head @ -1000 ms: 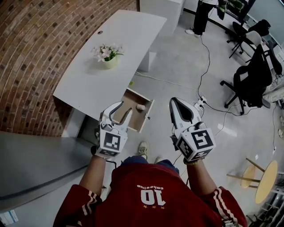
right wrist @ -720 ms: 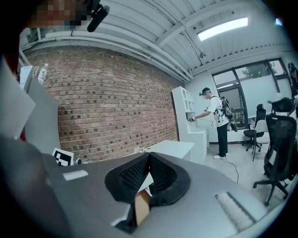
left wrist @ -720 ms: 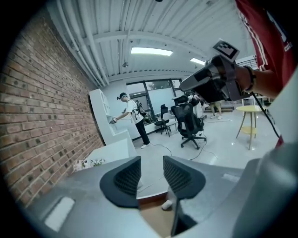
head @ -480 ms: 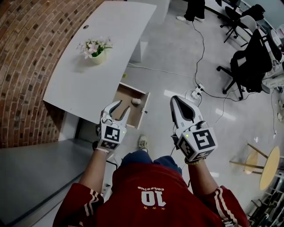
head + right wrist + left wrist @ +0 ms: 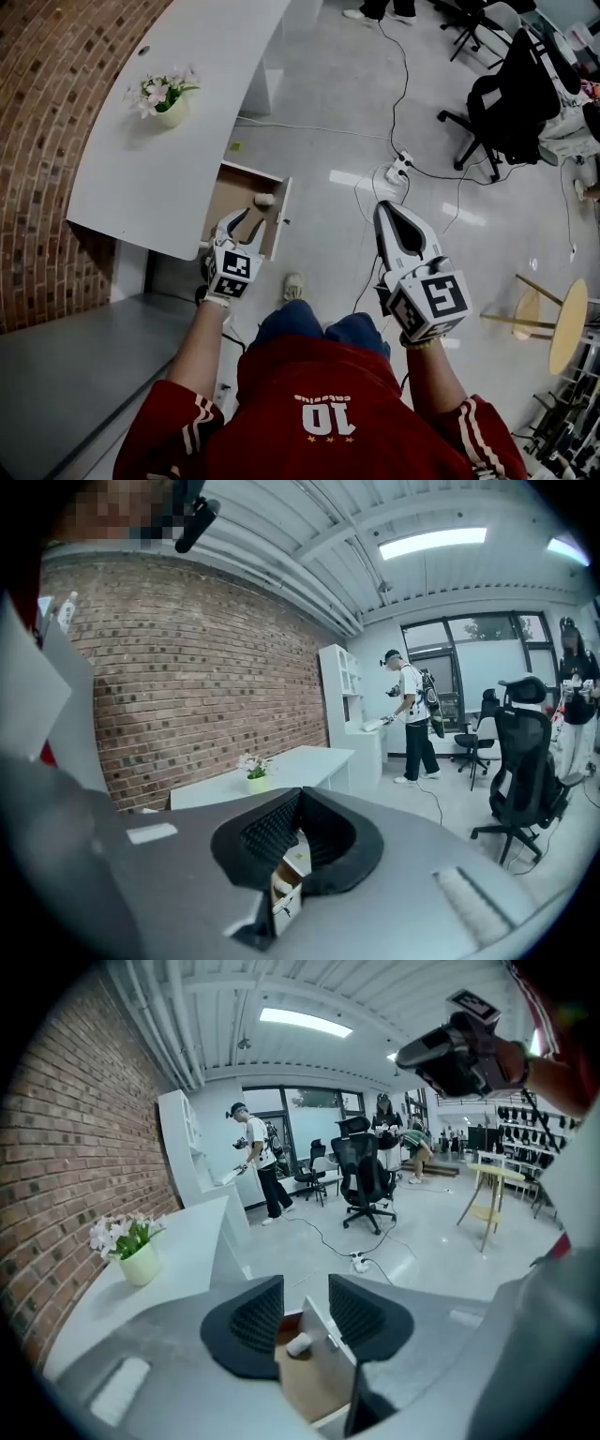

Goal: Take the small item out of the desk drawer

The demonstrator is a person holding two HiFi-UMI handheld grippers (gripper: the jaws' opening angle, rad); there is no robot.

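One drawer (image 5: 228, 190) stands open, the small item (image 5: 264, 200) untaken inside; the left tool (image 5: 251, 226) gapes empty nearby, the right tool (image 5: 391, 208) clenched shut.

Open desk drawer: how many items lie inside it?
1. A small white item lies near the drawer's front panel; the drawer's rear, under the desk, could hide more.

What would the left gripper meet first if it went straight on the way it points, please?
Most likely the small white item in the open drawer, which lies in line with the left gripper; depth is unclear.
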